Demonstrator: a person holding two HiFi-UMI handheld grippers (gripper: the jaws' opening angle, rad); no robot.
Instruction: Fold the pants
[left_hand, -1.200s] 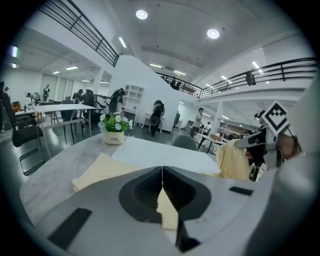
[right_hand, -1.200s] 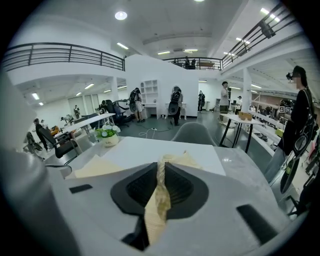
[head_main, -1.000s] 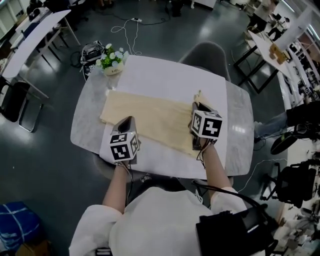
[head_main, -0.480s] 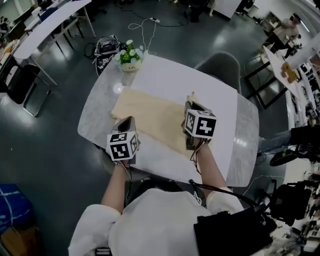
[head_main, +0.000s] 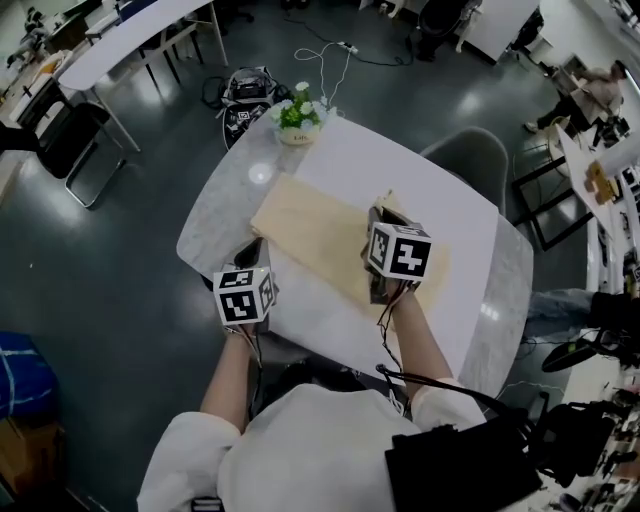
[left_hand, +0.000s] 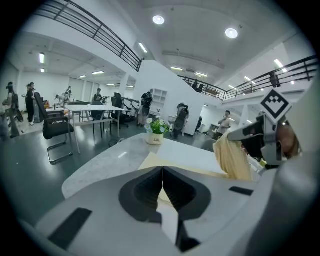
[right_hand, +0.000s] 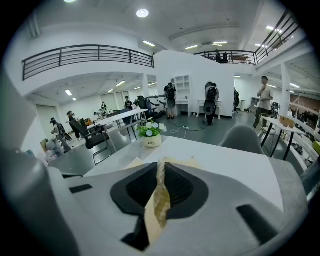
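Observation:
The cream pants (head_main: 310, 225) lie flat across the white table (head_main: 400, 165). My right gripper (head_main: 380, 212) is shut on their right end, and the pinched cloth (right_hand: 159, 200) runs up between its jaws and hangs from them, raised off the table (left_hand: 232, 160). My left gripper (head_main: 252, 248) hovers at the pants' near left edge, close to the table's rim. Its jaws (left_hand: 162, 172) meet in a line. A pale sliver shows below that line, and I cannot tell whether it is cloth.
A small pot of flowers (head_main: 298, 118) stands at the table's far left corner. A grey chair (head_main: 470, 160) is pushed in at the far side. Black chairs (head_main: 70, 140) and long desks stand on the dark floor to the left, with people further back.
The right gripper has carried the pants' right end leftwards over the flat part. The left gripper has shifted off the cloth towards the table's near left rim. The head view has swung round.

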